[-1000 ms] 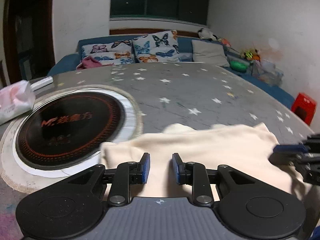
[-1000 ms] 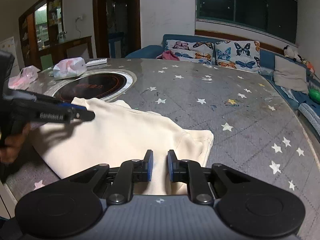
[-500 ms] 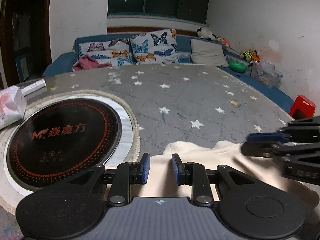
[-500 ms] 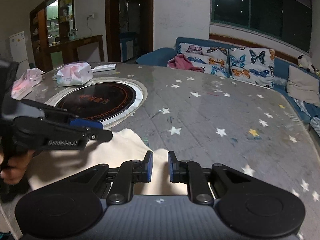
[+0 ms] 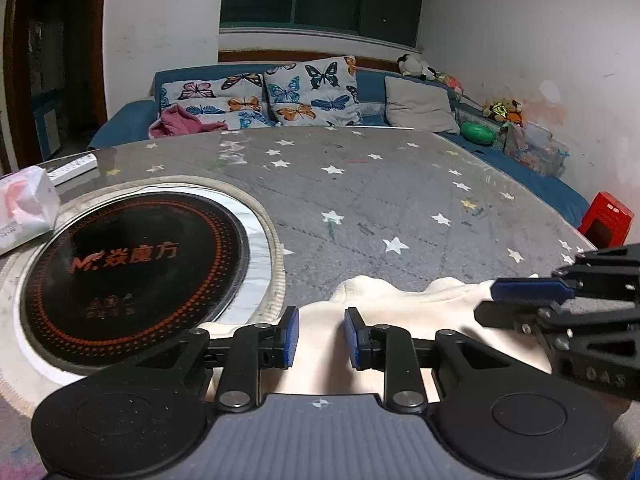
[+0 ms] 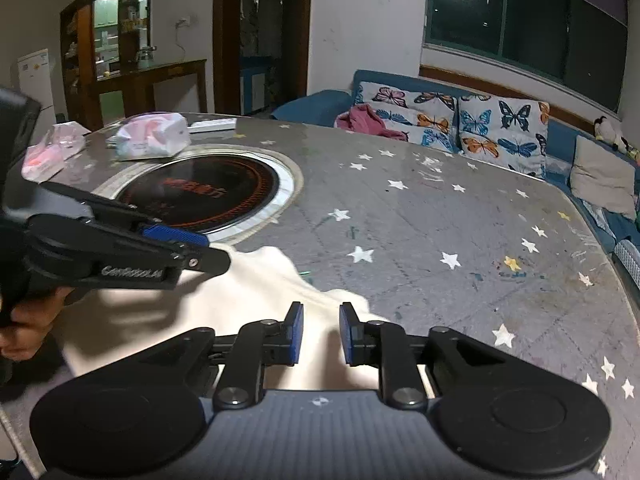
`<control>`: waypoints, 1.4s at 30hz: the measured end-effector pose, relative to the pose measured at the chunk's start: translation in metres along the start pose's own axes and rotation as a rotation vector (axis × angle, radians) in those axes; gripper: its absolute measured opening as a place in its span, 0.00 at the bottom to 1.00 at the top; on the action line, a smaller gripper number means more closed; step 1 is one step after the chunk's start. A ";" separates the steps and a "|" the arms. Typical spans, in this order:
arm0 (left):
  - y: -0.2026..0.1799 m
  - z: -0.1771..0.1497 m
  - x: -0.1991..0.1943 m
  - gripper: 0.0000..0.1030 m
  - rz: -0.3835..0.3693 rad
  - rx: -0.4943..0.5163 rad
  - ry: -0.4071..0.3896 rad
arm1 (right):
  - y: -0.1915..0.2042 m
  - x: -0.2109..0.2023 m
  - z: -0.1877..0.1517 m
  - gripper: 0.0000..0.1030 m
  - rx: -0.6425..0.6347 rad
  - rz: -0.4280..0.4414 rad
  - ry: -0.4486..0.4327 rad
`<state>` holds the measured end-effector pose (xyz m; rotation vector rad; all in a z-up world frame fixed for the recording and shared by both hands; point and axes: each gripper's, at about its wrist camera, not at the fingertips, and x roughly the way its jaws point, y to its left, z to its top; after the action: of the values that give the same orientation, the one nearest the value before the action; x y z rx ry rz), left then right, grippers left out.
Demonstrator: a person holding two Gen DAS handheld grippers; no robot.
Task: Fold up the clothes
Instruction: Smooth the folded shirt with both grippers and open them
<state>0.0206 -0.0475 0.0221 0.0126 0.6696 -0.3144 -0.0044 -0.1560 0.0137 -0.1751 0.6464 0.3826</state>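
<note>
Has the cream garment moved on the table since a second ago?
Yes. The cream garment has been pulled toward the near table edge: its far edge lay beside the round cooktop and reached well past it, and now sits nearer the cameras.

A star-patterned table (image 5: 360, 200) bears a round black cooktop (image 5: 132, 268), a tissue pack (image 6: 154, 140) beside it; butterfly cushions (image 5: 312, 96) (on a blue sofa (image 5: 124, 118)) line the wall.

Cream garment (image 5: 400, 304) pulled nearer, now bunched smaller, left hand-held gripper (image 5: 319, 336) and right hand-held gripper (image 6: 320, 334) jaws opening.
</note>
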 end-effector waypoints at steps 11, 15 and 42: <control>0.001 -0.010 -0.035 0.55 0.046 -0.011 -0.032 | 0.029 -0.031 -0.017 0.41 -0.023 0.014 -0.026; 0.002 -0.017 -0.043 0.58 0.063 -0.020 -0.027 | 0.039 -0.037 -0.024 0.45 -0.028 0.022 -0.027; 0.001 -0.052 -0.092 0.99 0.131 -0.054 -0.074 | 0.082 -0.060 -0.037 0.82 -0.095 0.018 -0.050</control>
<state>-0.0788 -0.0148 0.0372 -0.0064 0.6005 -0.1699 -0.1018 -0.1083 0.0184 -0.2497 0.5810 0.4346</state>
